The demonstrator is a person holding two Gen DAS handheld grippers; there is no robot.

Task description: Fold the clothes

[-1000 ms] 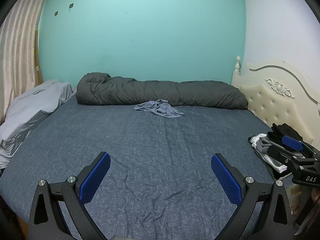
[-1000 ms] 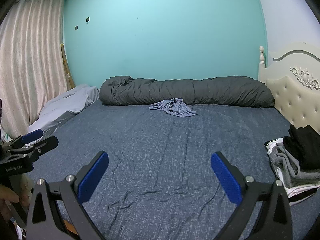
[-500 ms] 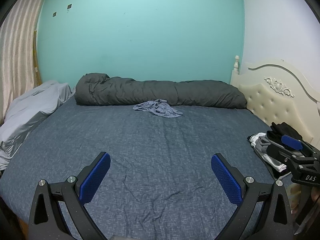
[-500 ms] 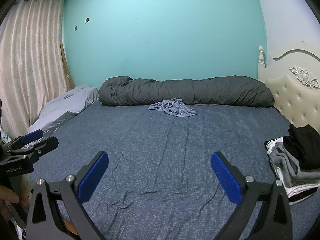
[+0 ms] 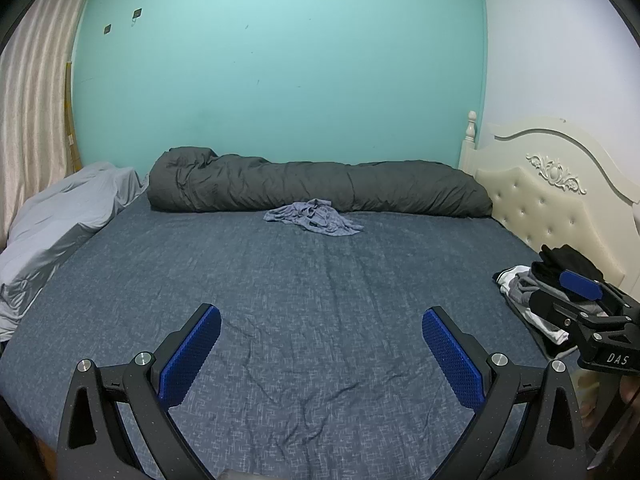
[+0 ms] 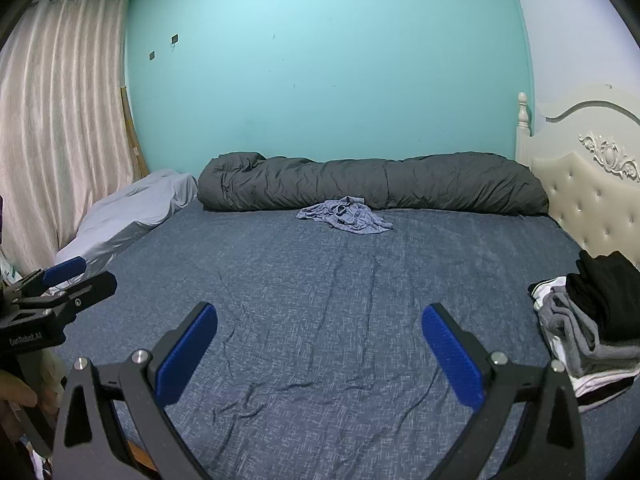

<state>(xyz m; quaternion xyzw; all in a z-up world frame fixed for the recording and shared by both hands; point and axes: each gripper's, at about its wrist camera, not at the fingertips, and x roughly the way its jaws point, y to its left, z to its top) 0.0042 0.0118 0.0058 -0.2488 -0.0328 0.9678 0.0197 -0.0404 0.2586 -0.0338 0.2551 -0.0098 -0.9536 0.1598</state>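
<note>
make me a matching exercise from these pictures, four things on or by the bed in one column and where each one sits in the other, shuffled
Things:
1. crumpled blue-grey garment
2. dark grey duvet roll
3. stack of folded clothes
4. pale grey sheet

Places:
A. heaped at the left edge of the bed, near the curtain
B. along the far edge of the bed, against the teal wall
C. at the right edge of the bed, by the cream headboard
D. far middle of the bed, just in front of the duvet roll

Pairs: 1-D, 2-B, 3-C, 4-A
</note>
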